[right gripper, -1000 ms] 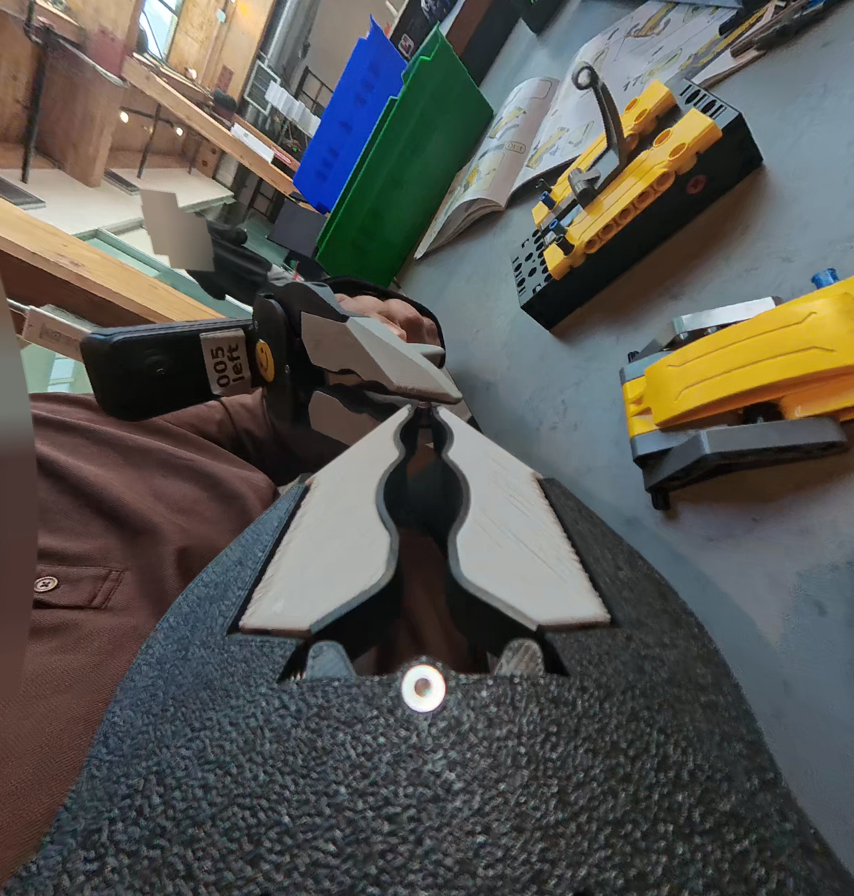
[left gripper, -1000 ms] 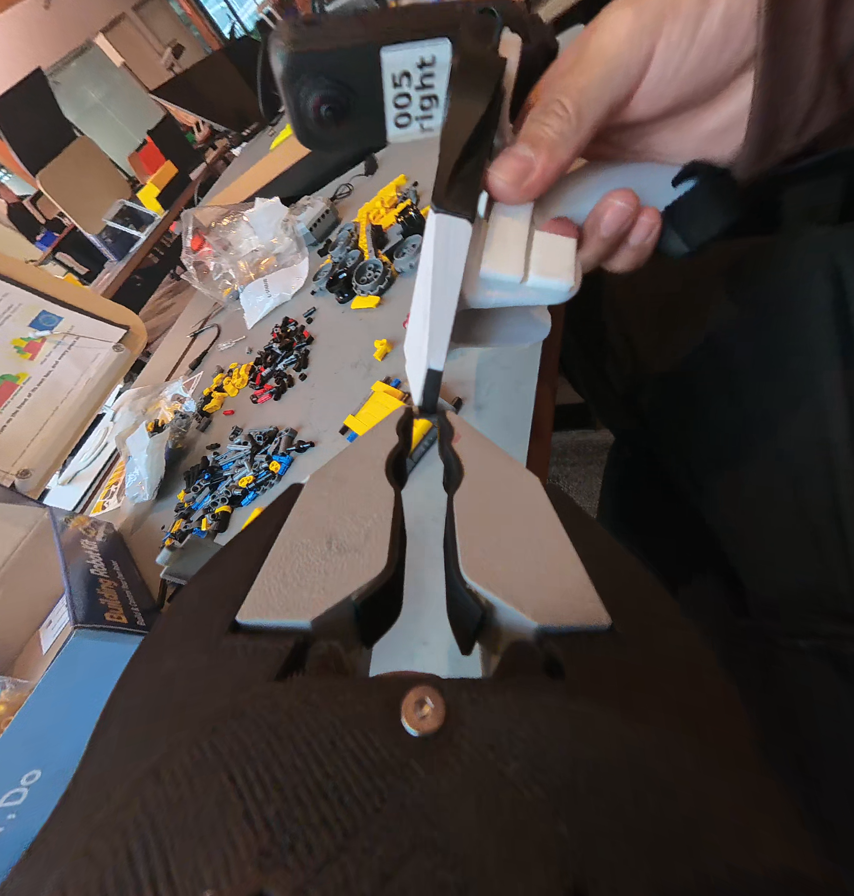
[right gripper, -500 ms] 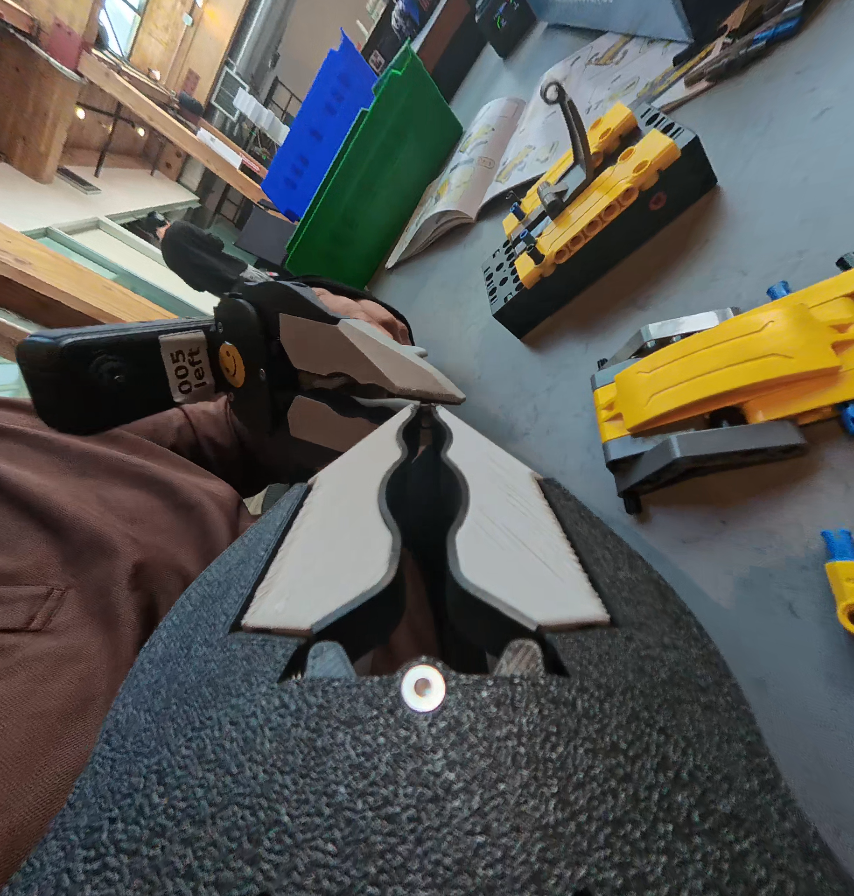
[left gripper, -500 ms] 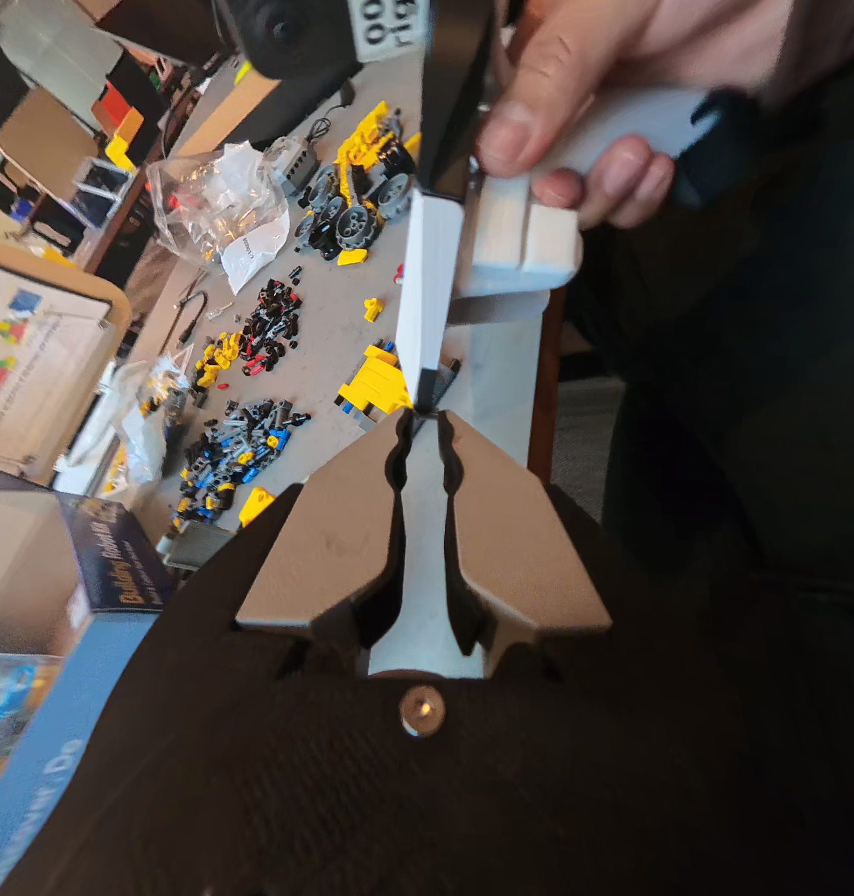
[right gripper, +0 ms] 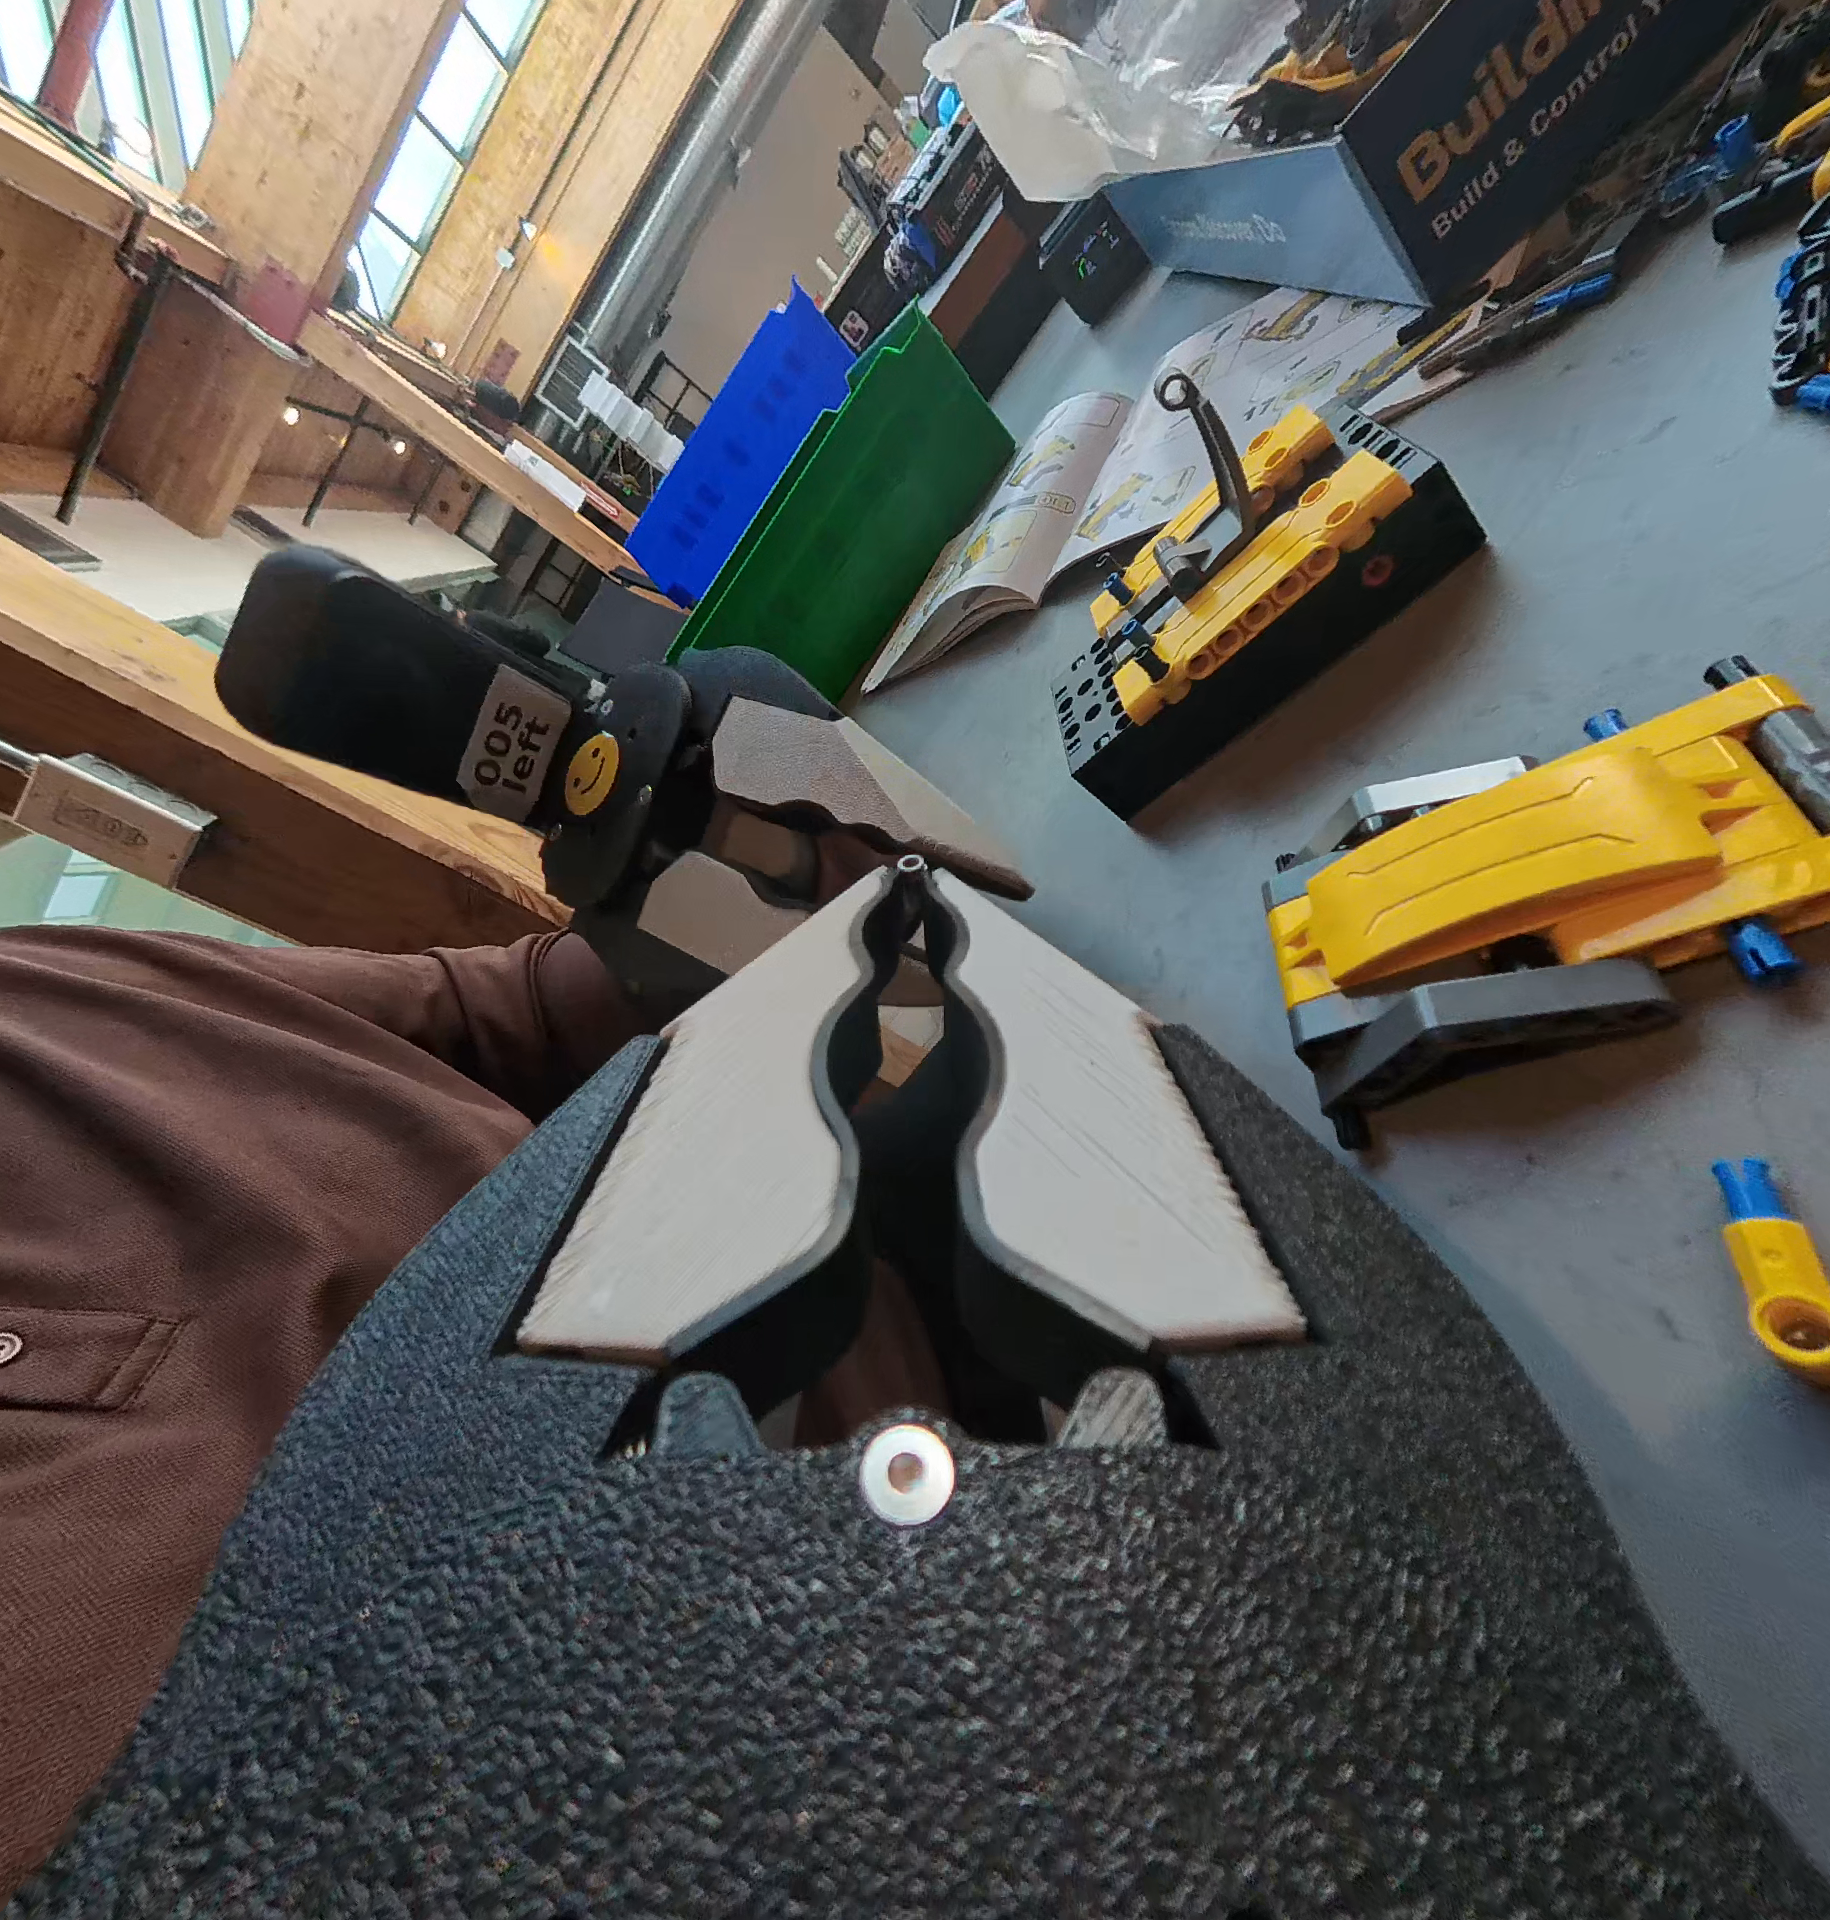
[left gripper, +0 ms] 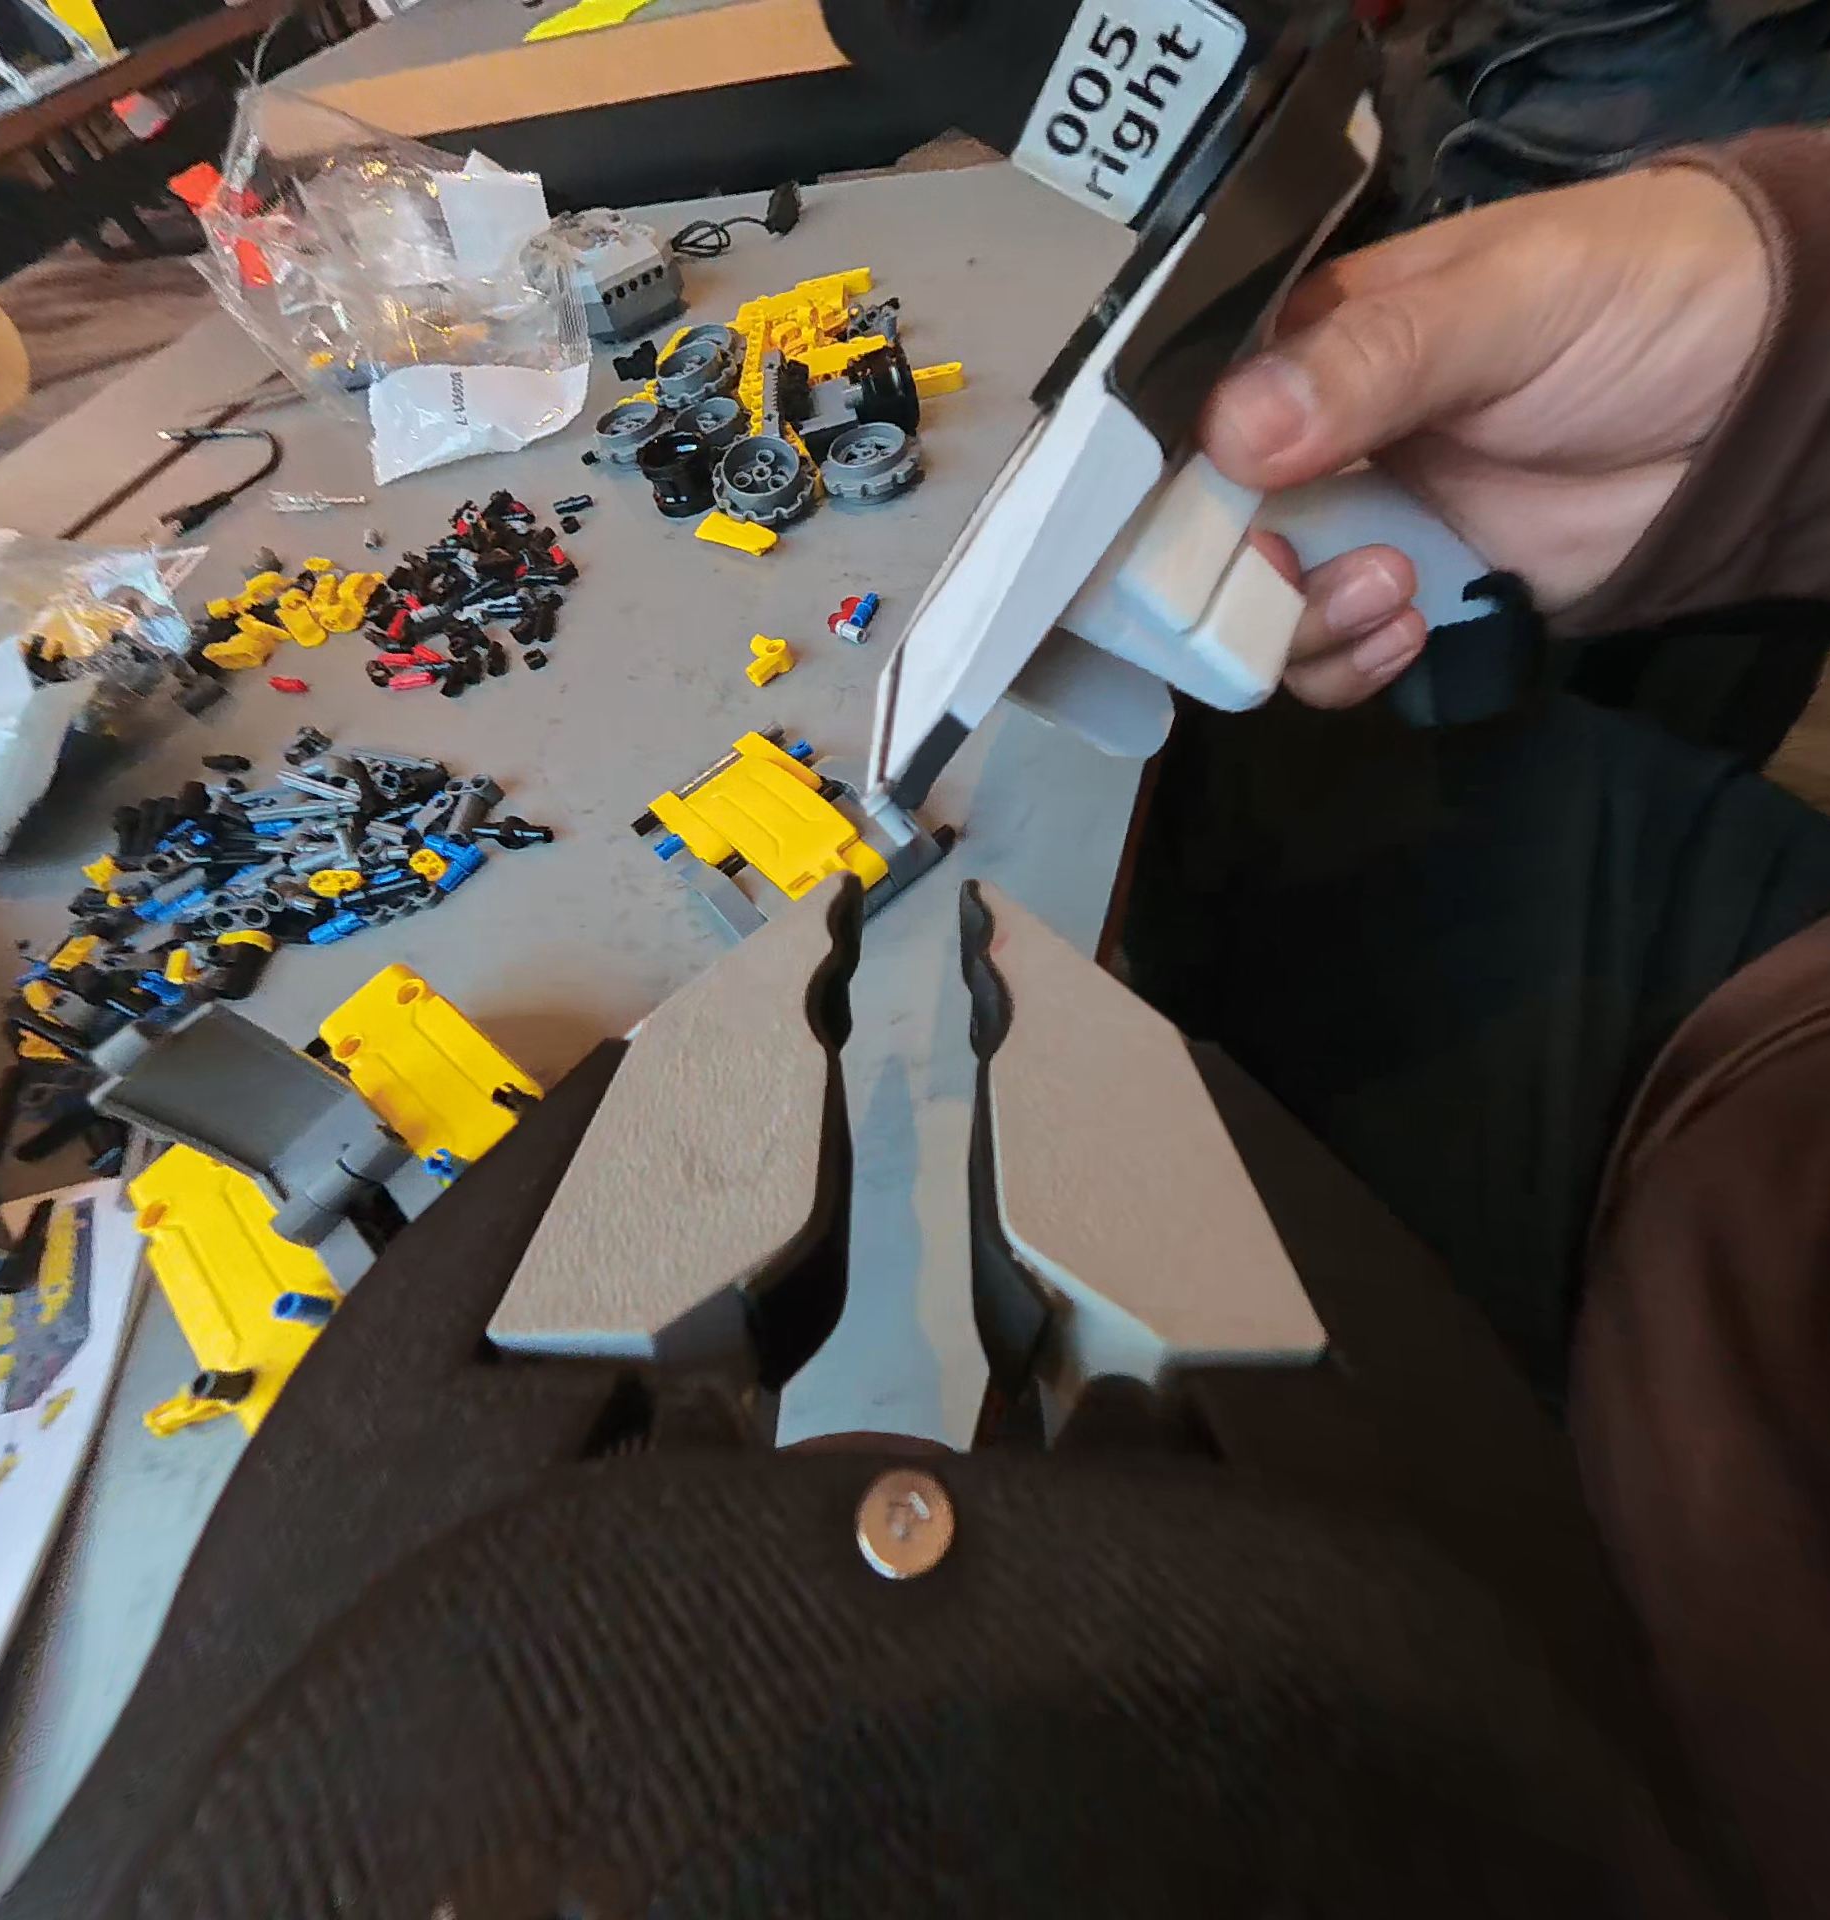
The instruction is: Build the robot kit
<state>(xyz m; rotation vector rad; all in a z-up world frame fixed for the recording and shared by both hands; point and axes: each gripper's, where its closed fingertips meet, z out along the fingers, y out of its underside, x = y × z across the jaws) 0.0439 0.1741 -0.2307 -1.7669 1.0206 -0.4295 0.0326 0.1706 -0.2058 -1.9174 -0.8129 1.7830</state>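
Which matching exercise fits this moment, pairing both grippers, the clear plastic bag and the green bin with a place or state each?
Things:
1. left gripper
2. right gripper
3. clear plastic bag
4. green bin

Places or states:
A. next to a blue bin
B. shut on a small grey piece
C. open, holding nothing
D. crumpled on the table near the grey wheels

Pairs: 1-C, 2-B, 3-D, 4-A
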